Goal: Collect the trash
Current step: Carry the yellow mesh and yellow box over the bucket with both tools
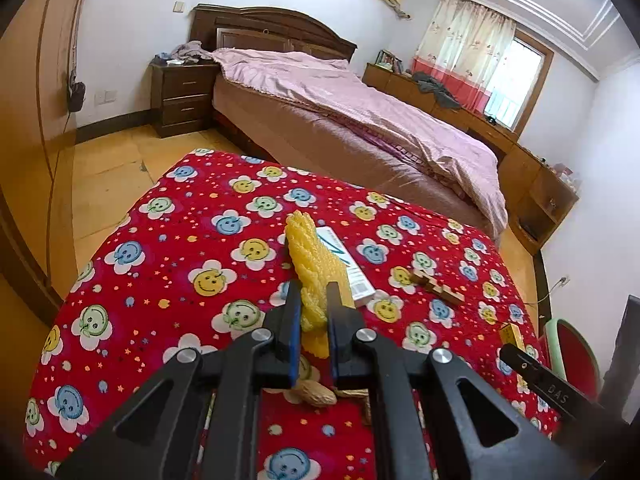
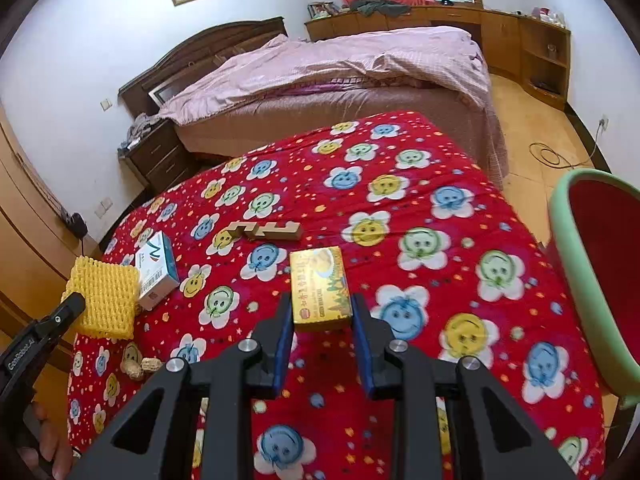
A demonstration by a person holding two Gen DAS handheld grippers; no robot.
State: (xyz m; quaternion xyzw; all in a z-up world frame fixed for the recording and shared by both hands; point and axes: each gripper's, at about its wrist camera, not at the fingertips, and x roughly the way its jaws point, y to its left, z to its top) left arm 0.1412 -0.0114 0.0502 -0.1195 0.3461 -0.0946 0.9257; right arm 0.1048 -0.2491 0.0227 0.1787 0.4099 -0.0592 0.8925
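The yellow foam net (image 1: 316, 276) stood pinched between the blue pads of the left gripper (image 1: 314, 300), its jaws drawn tight on the lower part so that the ribbed sleeve rose above the fingertips, lifted off the red smiley-flower blanket (image 1: 160, 280). From the right wrist view the same net hung at the far left, its flat mesh face turned to the camera. Just behind it lay a white and teal box (image 1: 352, 268) flat on the blanket, barcode end nearest. The small yellow box (image 2: 320, 288) sat between the fingers of the right gripper (image 2: 322, 312) — the jaws were narrowed to its width, the pads flush against its long sides, though whether it had left the cloth could not be told. Beyond that box a notched wooden puzzle piece (image 2: 268, 230) lay on the blanket, well apart from the white box. A few peanut shells (image 2: 142, 366) were scattered near the blanket's left edge, below the foam net. At the right edge stood a bin (image 2: 576, 276) with a pale green rim and red inside, just beside the covered surface. Behind everything — a bed (image 1: 360, 120) with a pink quilt, a dark nightstand (image 1: 182, 98) and wooden cabinets (image 2: 520, 40) along the wall.
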